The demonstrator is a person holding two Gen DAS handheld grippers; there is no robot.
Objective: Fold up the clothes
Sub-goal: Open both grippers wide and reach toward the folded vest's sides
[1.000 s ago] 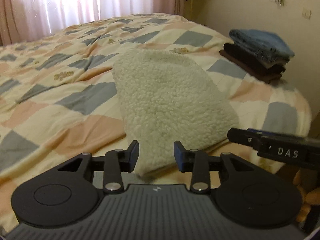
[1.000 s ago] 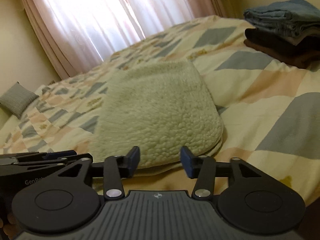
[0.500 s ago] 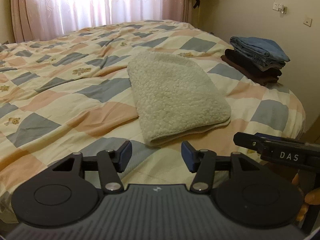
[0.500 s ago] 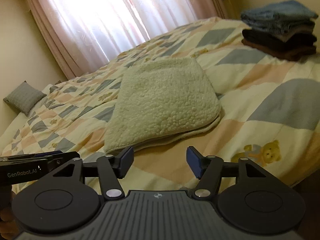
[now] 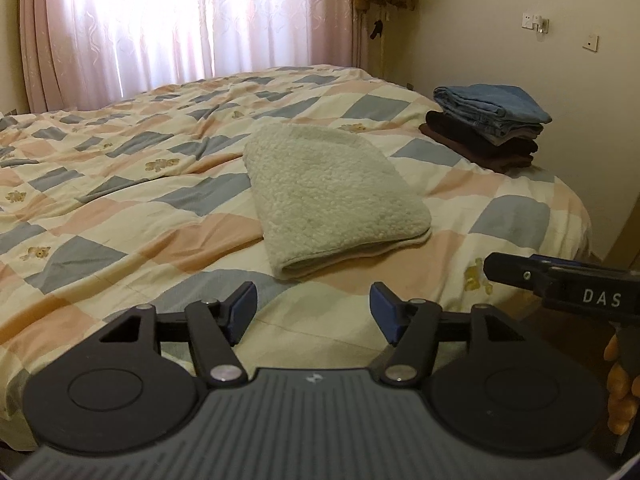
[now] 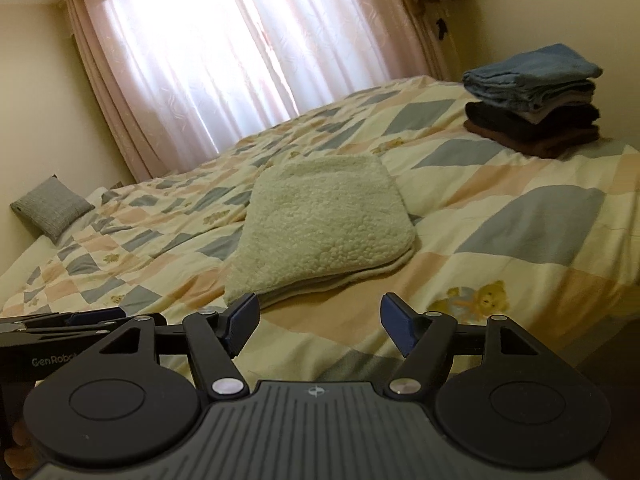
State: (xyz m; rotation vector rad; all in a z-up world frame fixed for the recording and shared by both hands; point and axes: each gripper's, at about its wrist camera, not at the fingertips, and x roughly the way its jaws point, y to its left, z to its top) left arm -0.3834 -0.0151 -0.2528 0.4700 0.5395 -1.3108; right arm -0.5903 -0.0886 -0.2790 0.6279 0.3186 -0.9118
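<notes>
A folded cream fleece garment (image 5: 332,196) lies flat on the patchwork quilt of the bed (image 5: 120,208); it also shows in the right wrist view (image 6: 324,232). My left gripper (image 5: 312,312) is open and empty, held back from the garment's near edge, above the quilt. My right gripper (image 6: 318,322) is open and empty, also short of the garment. The right gripper's body shows at the right of the left wrist view (image 5: 560,284), and the left gripper's body at the left of the right wrist view (image 6: 60,328).
A stack of folded clothes, blue jeans on dark items (image 5: 492,124), sits at the bed's far right corner by the wall (image 6: 532,96). A grey cushion (image 6: 50,208) lies at the far left. Pink curtains (image 5: 180,24) hang behind the bed.
Both grippers have pulled back and up from the folded fleece, and their jaws have opened wider. The fleece stays flat on the quilt.
</notes>
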